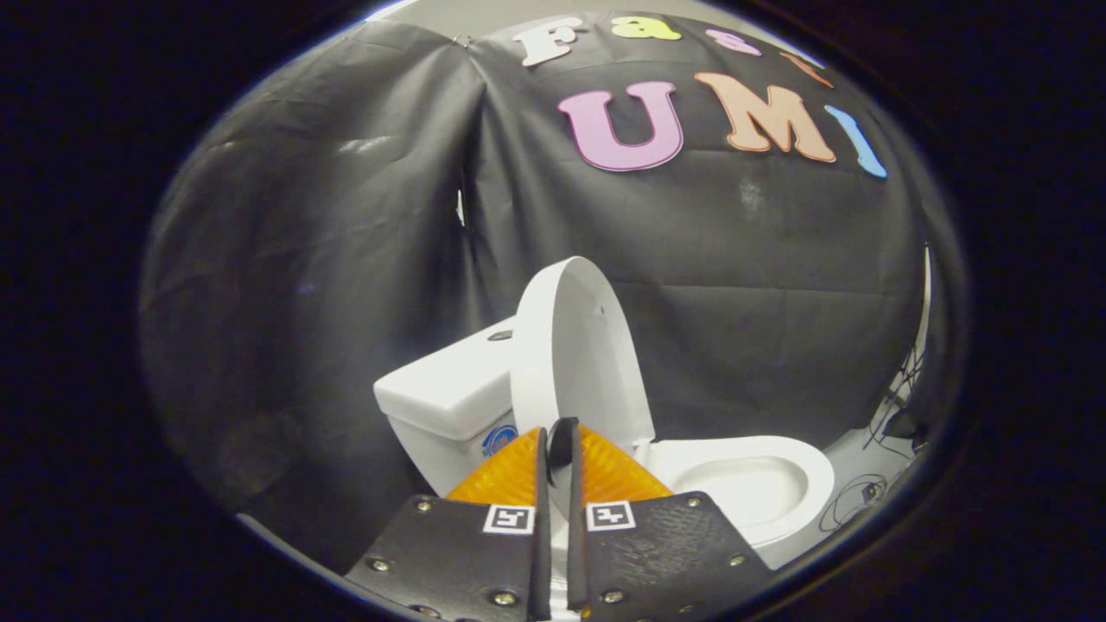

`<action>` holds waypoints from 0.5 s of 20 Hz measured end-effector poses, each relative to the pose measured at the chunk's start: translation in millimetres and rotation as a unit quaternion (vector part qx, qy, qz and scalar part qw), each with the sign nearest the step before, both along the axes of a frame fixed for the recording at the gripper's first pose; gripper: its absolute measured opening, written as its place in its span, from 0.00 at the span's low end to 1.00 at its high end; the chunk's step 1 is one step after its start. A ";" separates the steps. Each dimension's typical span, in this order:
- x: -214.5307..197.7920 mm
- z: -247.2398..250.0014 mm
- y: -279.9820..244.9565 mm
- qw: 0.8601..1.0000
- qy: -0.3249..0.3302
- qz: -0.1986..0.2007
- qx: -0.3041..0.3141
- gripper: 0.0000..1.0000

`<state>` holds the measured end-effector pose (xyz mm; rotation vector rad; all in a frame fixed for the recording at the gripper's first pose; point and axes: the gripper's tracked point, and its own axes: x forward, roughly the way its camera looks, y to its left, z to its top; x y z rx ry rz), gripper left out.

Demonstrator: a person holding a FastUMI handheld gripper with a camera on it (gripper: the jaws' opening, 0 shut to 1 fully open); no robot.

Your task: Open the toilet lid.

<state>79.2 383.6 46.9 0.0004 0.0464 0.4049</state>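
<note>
Two fingers (553, 449) nearly together, thin gap, gripping nothing. Just beyond, at 12 o'clock: lid (575, 354) raised, upright against tank (449, 389) at 10 o'clock. Bowl (760, 484) open at 2 o'clock. Cables (894, 415) farther right.

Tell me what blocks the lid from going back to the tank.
Nothing visible does. The lid stands raised just ahead of the gripper, whose fingers are nearly closed; behind it sits the tank.

Black cloth wall (346, 225) hanging creased and glossy all across the back, a vertical fold down its middle, pale floor (851, 462) off beyond the fingers, dark cables (899, 415) tangled there against the cloth
</note>
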 end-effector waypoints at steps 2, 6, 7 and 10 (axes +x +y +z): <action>-14.2 11.2 -9.2 1.000 -0.017 0.003 0.008 0.09; -41.5 39.0 -60.1 0.999 -0.049 -0.019 0.013 0.09; -44.0 46.5 -76.0 0.998 -0.054 -0.027 0.022 0.10; -53.7 64.3 -129.8 0.995 -0.062 -0.063 0.048 0.15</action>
